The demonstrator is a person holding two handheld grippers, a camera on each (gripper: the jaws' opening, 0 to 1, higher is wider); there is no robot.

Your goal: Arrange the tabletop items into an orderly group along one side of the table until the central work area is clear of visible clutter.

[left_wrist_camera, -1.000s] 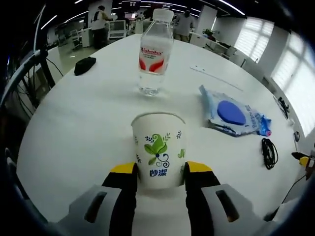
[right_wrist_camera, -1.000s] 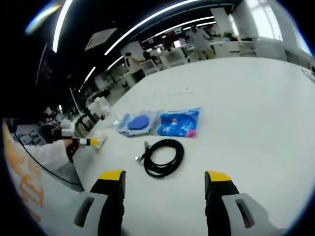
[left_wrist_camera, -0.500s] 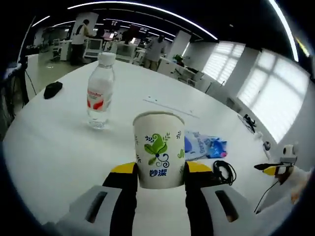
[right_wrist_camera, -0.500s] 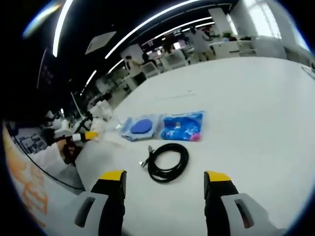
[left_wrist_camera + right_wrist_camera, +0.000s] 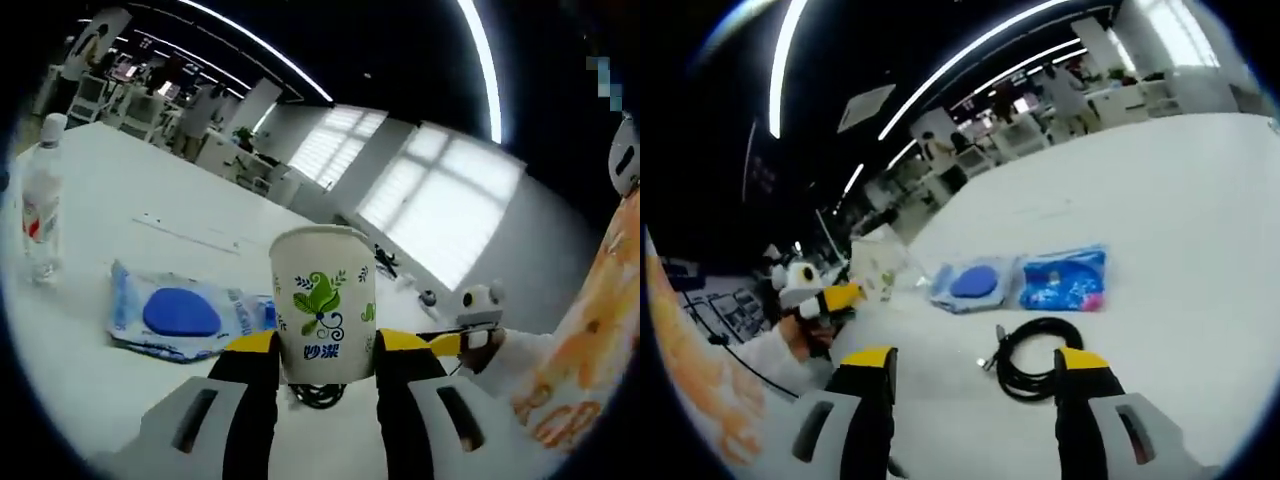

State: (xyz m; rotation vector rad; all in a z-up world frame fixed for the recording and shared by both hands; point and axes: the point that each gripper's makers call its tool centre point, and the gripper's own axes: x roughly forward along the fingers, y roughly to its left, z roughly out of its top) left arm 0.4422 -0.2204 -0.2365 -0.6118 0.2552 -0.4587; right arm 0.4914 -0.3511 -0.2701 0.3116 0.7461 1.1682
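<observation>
A white paper cup (image 5: 322, 300) with a green leaf print hangs above the table, and my left gripper (image 5: 325, 345) is shut on its lower half. Under it lies a coiled black cable (image 5: 318, 394). To its left is a blue wipes packet (image 5: 185, 315), and a clear water bottle (image 5: 40, 195) with a red label stands at the far left. My right gripper (image 5: 975, 358) is open and holds nothing; the black cable (image 5: 1038, 356) lies just ahead between its jaws. Beyond that lie the blue packet (image 5: 975, 283) and a second blue packet (image 5: 1065, 280). The cup (image 5: 878, 265) shows at the left.
The white table (image 5: 1180, 200) stretches far to the right with bare room. A person's sleeve (image 5: 590, 340) and the other gripper (image 5: 480, 318) come in from the right of the left gripper view. Desks and people stand far behind.
My left gripper has lifted the cup and swung right, from in front of the bottle to above the cable and packet. The right gripper has crept closer to the cable, still open.
</observation>
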